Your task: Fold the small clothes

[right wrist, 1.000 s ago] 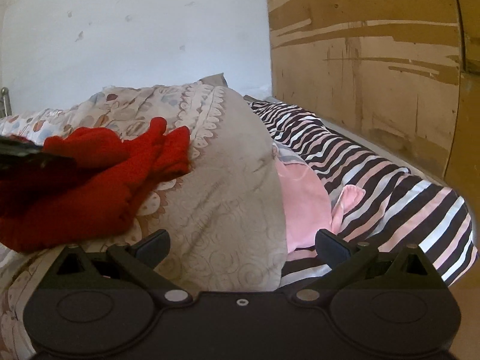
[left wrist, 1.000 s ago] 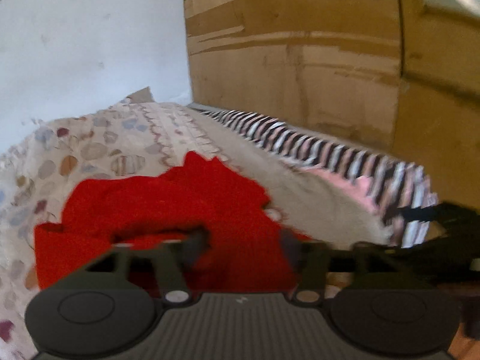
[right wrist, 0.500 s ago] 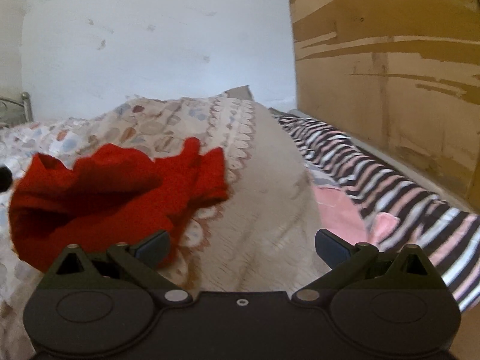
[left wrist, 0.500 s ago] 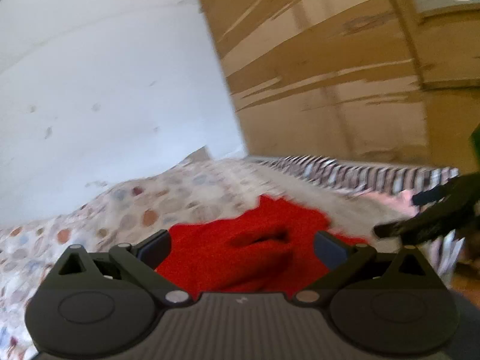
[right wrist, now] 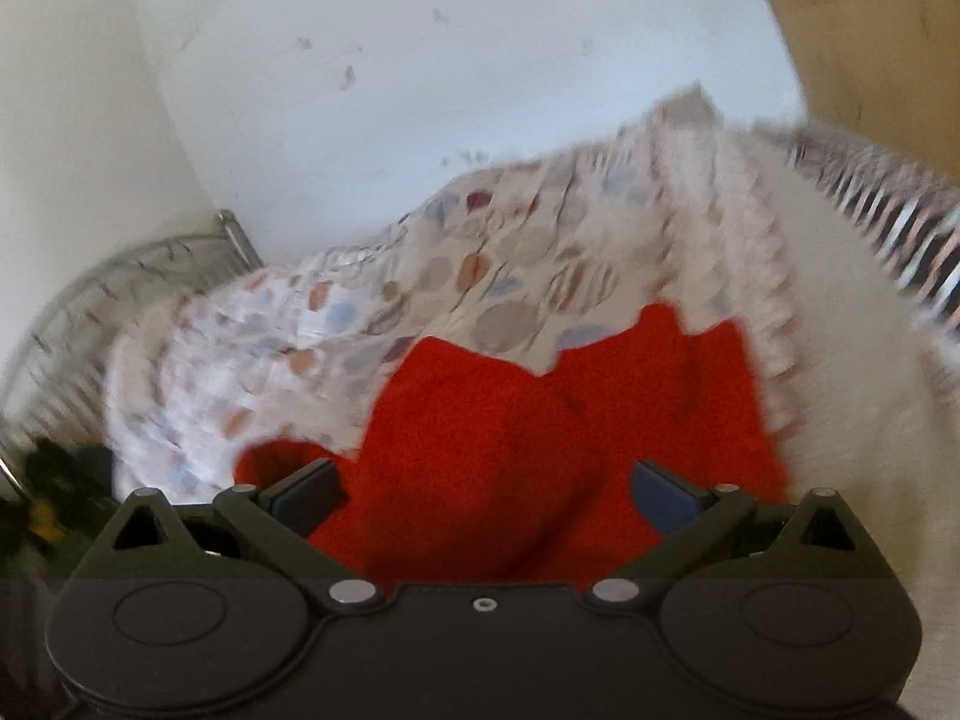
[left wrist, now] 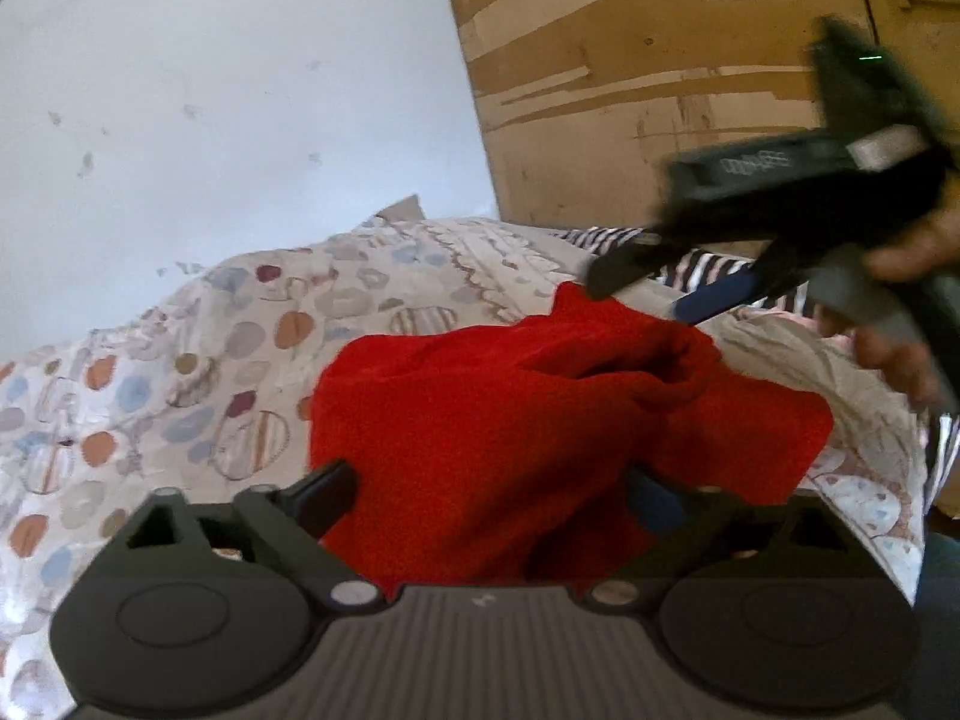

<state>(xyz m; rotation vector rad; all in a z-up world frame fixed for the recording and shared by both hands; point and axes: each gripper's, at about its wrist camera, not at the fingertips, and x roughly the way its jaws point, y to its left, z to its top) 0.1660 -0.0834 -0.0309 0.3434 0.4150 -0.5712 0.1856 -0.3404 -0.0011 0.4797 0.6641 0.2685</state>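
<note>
1. Left wrist view puts our left gripper (left wrist: pixel 486 498) right over the near edge of the red garment (left wrist: pixel 540 420), which lies crumpled on the patterned quilt (left wrist: pixel 240 348); the cloth fills the gap between the jaws, which are closing from wide, and we see no pad pressing on it yet
2. Our right gripper (right wrist: pixel 486 492) stands unclenched with its jaws wide, the red garment (right wrist: pixel 570 420) straight ahead and partly between the blurred fingers, nothing gripped
3. From the left wrist view the right gripper (left wrist: pixel 642 282) hangs above the garment's far right corner, so each hand has its own side
4. We judge the bunched cloth runs long across the left wrist view, left to right, so the next move likely means pinching the two edges and spreading them apart; the left hand looks nearer
</note>
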